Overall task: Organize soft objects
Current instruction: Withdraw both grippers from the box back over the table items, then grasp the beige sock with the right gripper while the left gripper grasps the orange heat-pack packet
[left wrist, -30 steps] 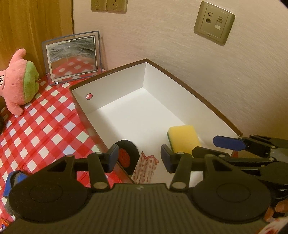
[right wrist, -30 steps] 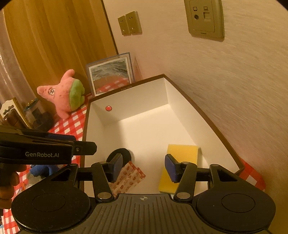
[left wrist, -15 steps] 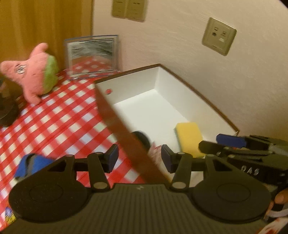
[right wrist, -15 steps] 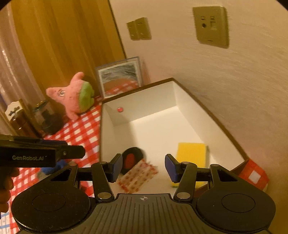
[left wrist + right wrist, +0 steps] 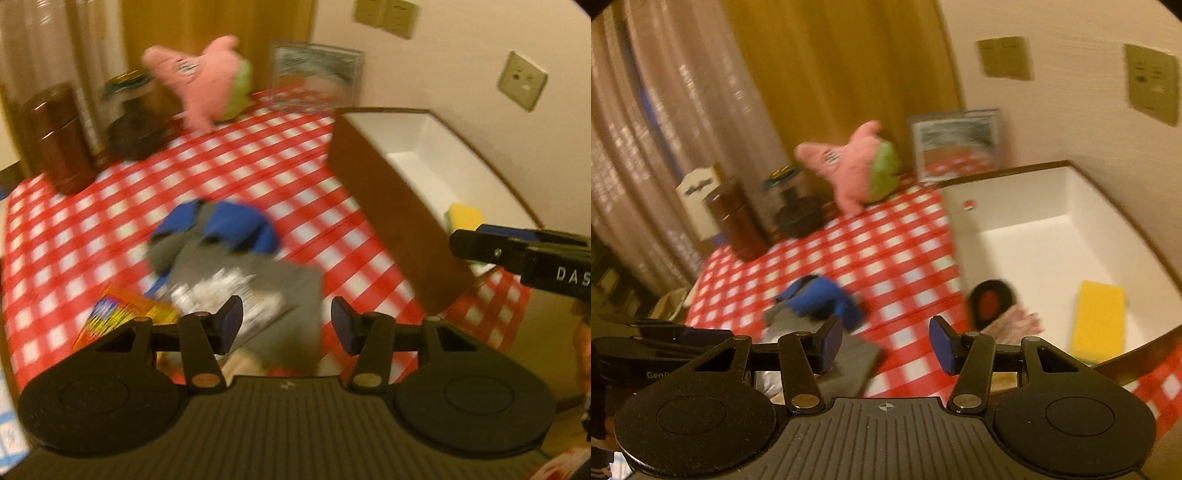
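Two tongs, left [image 5: 286, 323] and right [image 5: 885, 341], both spread and empty; one yellow sponge [image 5: 1099, 320] in one box [image 5: 1015, 192].

Black ribbed left gripper [image 5: 286, 323], right gripper [image 5: 885, 343]; blue-padded jaws, brass-looking screws, white lettering, blurred.

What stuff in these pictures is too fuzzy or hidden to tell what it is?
- Blue soft thing: motion-blurred in both wrist views, so its kind is unclear.
- Grey flat item with white print: print blurred, near edge behind the left gripper.
- Orange packet: label blurred, partly behind that gripper.
- Yellow sponge in the box: left wrist view shows only a corner; box wall and right gripper hide the rest.
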`<state>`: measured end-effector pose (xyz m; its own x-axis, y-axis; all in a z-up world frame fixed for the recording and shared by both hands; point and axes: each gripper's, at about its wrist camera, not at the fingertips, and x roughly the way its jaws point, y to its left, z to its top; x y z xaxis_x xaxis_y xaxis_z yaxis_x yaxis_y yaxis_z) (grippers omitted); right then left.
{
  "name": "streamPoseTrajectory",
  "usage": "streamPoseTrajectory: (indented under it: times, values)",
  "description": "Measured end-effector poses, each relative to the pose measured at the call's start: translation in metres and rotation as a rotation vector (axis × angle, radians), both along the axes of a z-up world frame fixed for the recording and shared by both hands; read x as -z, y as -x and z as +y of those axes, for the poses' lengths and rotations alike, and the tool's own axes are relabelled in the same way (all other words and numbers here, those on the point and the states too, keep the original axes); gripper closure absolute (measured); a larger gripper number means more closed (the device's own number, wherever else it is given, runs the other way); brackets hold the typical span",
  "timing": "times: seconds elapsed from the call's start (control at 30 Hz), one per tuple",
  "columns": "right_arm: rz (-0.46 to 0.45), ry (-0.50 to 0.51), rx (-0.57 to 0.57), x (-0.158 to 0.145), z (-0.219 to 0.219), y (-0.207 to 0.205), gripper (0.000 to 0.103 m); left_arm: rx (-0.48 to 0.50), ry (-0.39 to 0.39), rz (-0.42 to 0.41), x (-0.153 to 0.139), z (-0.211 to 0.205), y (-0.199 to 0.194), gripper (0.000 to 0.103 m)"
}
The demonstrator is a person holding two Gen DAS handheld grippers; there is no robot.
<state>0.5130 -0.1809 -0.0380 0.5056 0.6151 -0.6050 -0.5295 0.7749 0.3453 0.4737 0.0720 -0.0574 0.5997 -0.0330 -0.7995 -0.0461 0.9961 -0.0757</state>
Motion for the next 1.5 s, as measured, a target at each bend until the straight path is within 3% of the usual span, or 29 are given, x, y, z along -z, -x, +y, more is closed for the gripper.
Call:
streamPoseTrajectory:
  times: [0.43, 1.03, 1.17, 1.33, 1.5]
  values:
    - [0.123, 0.076, -0.178, 0.053, 0.079, 0.043, 0.050, -0.202, -0.025, 0.108, 0.041, 0.079, 0.078, 0.052]
    - [0.232, 0.124, -0.263, 0.101, 0.144, 0.063, 0.047, -0.208, -0.010, 0.151, 0.075, 0.112, 0.091, 0.052]
    - [0.228, 0.145, -0.255, 0.113, 0.157, 0.064, 0.031, -0.209, -0.004, 0.153, 0.080, 0.118, 0.090, 0.052]
    - [0.223, 0.191, -0.268, 0.130, 0.176, 0.065, 0.030, -0.201, -0.004, 0.161, 0.087, 0.124, 0.088, 0.052]
    - [0.160, 0.249, -0.272, 0.143, 0.194, 0.071, 0.030, -0.189, -0.007, 0.166, 0.093, 0.128, 0.086, 0.052]
